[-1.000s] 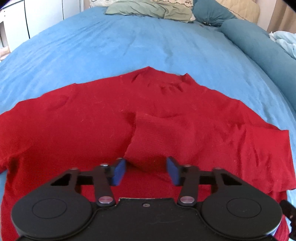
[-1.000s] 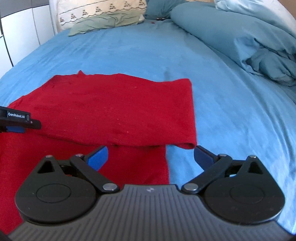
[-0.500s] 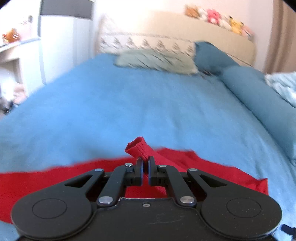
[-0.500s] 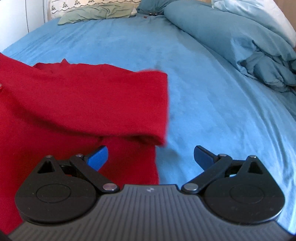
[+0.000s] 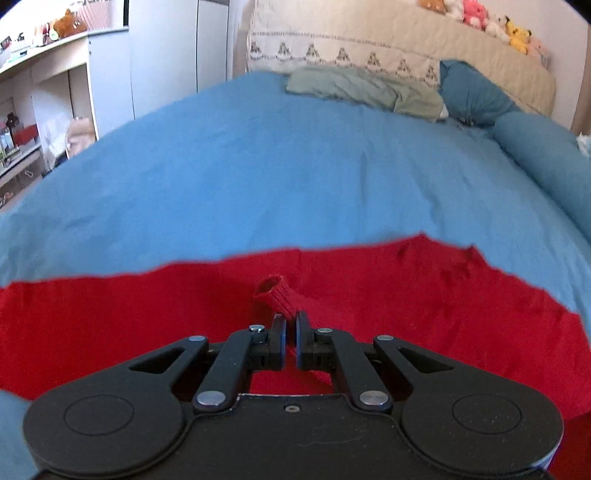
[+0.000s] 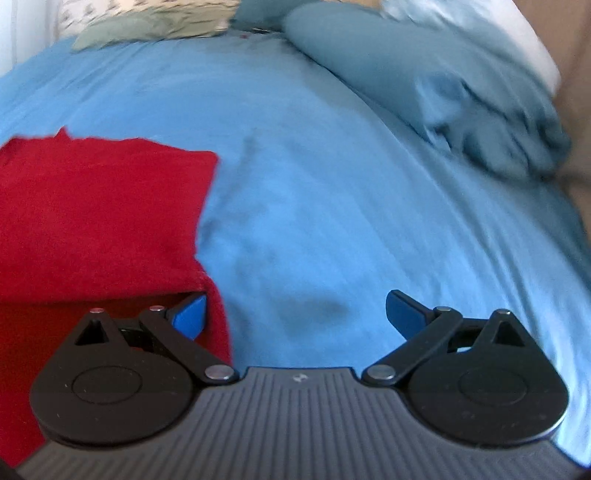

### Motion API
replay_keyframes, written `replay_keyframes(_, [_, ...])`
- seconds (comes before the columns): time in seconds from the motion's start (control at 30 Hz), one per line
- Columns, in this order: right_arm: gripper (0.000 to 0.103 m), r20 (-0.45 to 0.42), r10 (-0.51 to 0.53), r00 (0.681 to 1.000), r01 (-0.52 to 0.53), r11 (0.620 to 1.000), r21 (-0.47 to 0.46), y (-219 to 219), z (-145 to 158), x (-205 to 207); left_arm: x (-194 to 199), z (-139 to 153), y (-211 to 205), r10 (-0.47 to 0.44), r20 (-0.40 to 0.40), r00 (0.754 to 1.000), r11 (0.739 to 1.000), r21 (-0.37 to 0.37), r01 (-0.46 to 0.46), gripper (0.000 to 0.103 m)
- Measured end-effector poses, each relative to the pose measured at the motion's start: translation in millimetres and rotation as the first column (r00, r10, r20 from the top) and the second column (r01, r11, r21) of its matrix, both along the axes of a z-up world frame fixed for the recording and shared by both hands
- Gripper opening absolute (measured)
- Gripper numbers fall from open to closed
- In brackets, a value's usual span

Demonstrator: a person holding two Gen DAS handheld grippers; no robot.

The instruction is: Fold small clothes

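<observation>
A bedroom, with a bed (image 5: 295,166) covered by a blue sheet filling both views; everything below is placed relative to that bed. At its head lie a grey-green pillow (image 5: 362,90) and a dark blue pillow (image 5: 472,92), with a cream embroidered headboard cover (image 5: 388,48) behind them and a row of plush toys (image 5: 487,18) on top. A rolled blue duvet (image 6: 424,81) runs along the bed's right side. Off the bed's left side stand white shelves (image 5: 44,92) holding small items too blurred to name.

The red sweater (image 5: 147,317) lies spread across the near part of the bed, flat against the sheet. In the right wrist view its folded edge (image 6: 110,206) sits on the bed's left half, one layer lying over another.

The left tongs (image 5: 290,334) are closed to a narrow slit, pinching a ribbed cuff (image 5: 275,295) of the sweater that stands up in a small tube above the spread fabric. The right tongs (image 6: 295,314) are spread wide and hold nothing; the left fingertip (image 6: 190,314) sits at the sweater's edge, possibly touching it, though motion blur makes that uncertain, and the right fingertip (image 6: 404,314) is over bare sheet.
</observation>
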State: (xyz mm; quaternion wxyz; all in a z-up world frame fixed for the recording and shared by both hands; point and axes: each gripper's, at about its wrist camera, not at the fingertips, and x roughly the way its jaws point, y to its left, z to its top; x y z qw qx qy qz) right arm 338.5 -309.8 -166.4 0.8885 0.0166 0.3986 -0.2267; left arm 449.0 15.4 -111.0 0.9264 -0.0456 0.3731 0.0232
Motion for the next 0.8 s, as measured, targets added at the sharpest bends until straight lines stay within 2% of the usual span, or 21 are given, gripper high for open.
replay_keyframes(0.1, [0.103,0.000,0.005,1.000,-0.005,0.999,0.039,-7.3,-2.2,-2.5,-7.1,-16.0,4.9,0.007,-0.049,0.999,1.000,0.018,-0.007,0.005])
replay_keyframes(0.17, [0.103,-0.014,0.034,0.999,-0.034,0.998,0.045,-8.1,1.9,-1.5,-12.9,-23.1,10.3,0.027,-0.082,0.996,0.999,0.025,-0.025,0.012])
replay_keyframes(0.23, [0.103,-0.028,0.084,0.996,-0.081,0.994,0.070,-6.1,11.1,-4.2,-21.4,-22.6,16.2,0.056,-0.107,0.993,0.996,0.069,-0.049,0.013])
replay_keyframes(0.3, [0.103,0.008,0.169,0.986,-0.169,0.980,0.102,2.6,27.5,-8.4,-29.4,-15.8,20.2,0.080,-0.110,0.991,0.991,0.115,-0.068,0.023])
replay_keyframes(0.37, [0.103,0.082,0.258,0.963,-0.268,0.951,0.156,19.0,42.8,-7.9,-36.3,-6.4,21.6,0.079,-0.083,0.993,0.990,0.119,-0.069,0.047])
replay_keyframes(0.4, [0.103,0.105,0.296,0.949,-0.311,0.933,0.180,27.5,46.8,-3.9,-38.1,-1.4,20.5,0.065,-0.064,0.996,0.992,0.111,-0.058,0.050])
replay_keyframes(0.47, [0.103,0.117,0.352,0.929,-0.369,0.904,0.214,45.0,44.9,11.5,-35.7,4.9,12.7,0.021,-0.044,0.999,0.994,0.104,-0.016,0.052])
replay_keyframes(0.53, [0.103,0.113,0.359,0.926,-0.376,0.896,0.237,55.2,32.7,28.6,-27.2,5.0,2.6,-0.016,-0.043,0.999,0.996,0.090,0.020,0.052])
replay_keyframes(0.63, [0.103,0.051,0.280,0.958,-0.282,0.909,0.307,45.0,3.1,40.2,-10.7,1.5,-13.5,-0.067,-0.044,0.997,0.996,0.055,0.069,0.052])
replay_keyframes(0.67, [0.103,0.065,0.261,0.963,-0.268,0.907,0.324,40.1,-4.1,34.8,-7.7,0.0,-19.0,-0.082,-0.040,0.996,0.995,0.056,0.085,0.052])
replay_keyframes(0.7, [0.103,0.103,0.257,0.961,-0.277,0.905,0.324,37.0,-3.7,27.9,-3.9,-1.9,-24.2,-0.099,-0.037,0.994,0.993,0.060,0.101,0.053])
replay_keyframes(0.8, [0.103,0.076,0.275,0.959,-0.284,0.904,0.318,39.3,10.5,33.0,5.6,-10.9,-35.1,-0.144,-0.054,0.988,0.987,0.070,0.147,0.054])
